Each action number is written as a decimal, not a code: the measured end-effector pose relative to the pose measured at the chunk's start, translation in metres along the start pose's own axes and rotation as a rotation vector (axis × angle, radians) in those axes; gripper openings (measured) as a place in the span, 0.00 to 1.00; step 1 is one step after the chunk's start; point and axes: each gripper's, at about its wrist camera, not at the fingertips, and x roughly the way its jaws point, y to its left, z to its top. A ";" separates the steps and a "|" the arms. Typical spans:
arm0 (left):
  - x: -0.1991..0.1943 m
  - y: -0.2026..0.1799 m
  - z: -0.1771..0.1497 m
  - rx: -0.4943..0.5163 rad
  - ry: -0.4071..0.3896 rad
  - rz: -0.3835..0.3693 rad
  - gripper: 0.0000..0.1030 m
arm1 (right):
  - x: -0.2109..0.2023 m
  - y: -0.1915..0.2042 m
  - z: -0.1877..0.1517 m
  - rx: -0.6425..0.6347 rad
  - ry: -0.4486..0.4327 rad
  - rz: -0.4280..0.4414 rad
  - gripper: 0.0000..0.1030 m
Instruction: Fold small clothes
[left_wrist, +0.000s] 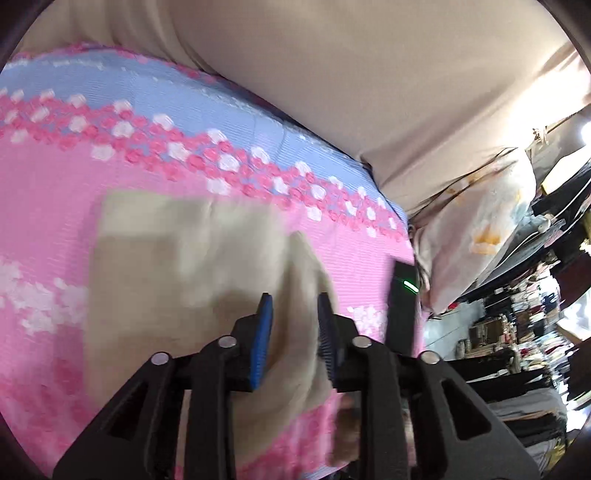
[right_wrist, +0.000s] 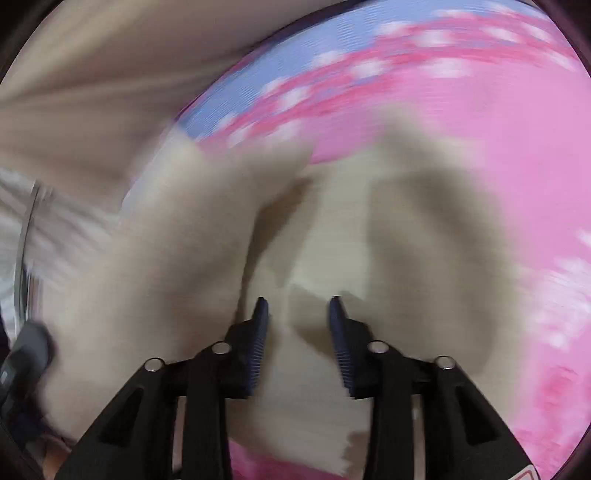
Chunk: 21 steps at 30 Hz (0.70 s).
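A: On the pink and blue flowered bedspread (left_wrist: 229, 140) lies the beige garment (left_wrist: 192, 258), spread partly flat, with a squared corner toward the far left in the left wrist view.

B: And the left gripper (left_wrist: 293, 299)?

A: It hangs above the cloth, its blue-padded fingers (left_wrist: 263, 332) a little apart. Nothing sits between them; the garment shows through the gap below.

B: What about the right side?

A: The right gripper (right_wrist: 297, 302) points down at the same beige garment (right_wrist: 184, 258), which rises in soft folds around and ahead of it. Its fingers (right_wrist: 341, 343) stand apart too. I cannot tell whether the cloth brushes the pads, since the picture is blurred.

B: Anything beside the bedspread?

A: A tan sheet (left_wrist: 351, 81) lies along its far edge. A pale printed pillow (left_wrist: 476, 229) rests at the bed's right edge, and a black device with a green light (left_wrist: 404, 295) lies on the bedspread just beside the garment.
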 end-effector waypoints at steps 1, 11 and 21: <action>-0.001 -0.005 -0.004 -0.002 -0.007 -0.023 0.34 | -0.024 -0.022 -0.007 0.036 -0.031 0.034 0.33; -0.063 0.062 -0.011 -0.008 -0.169 0.265 0.75 | -0.035 -0.003 -0.044 0.062 -0.025 0.151 0.73; -0.079 0.097 -0.025 -0.013 -0.166 0.414 0.75 | 0.025 0.097 -0.003 -0.161 0.017 -0.019 0.73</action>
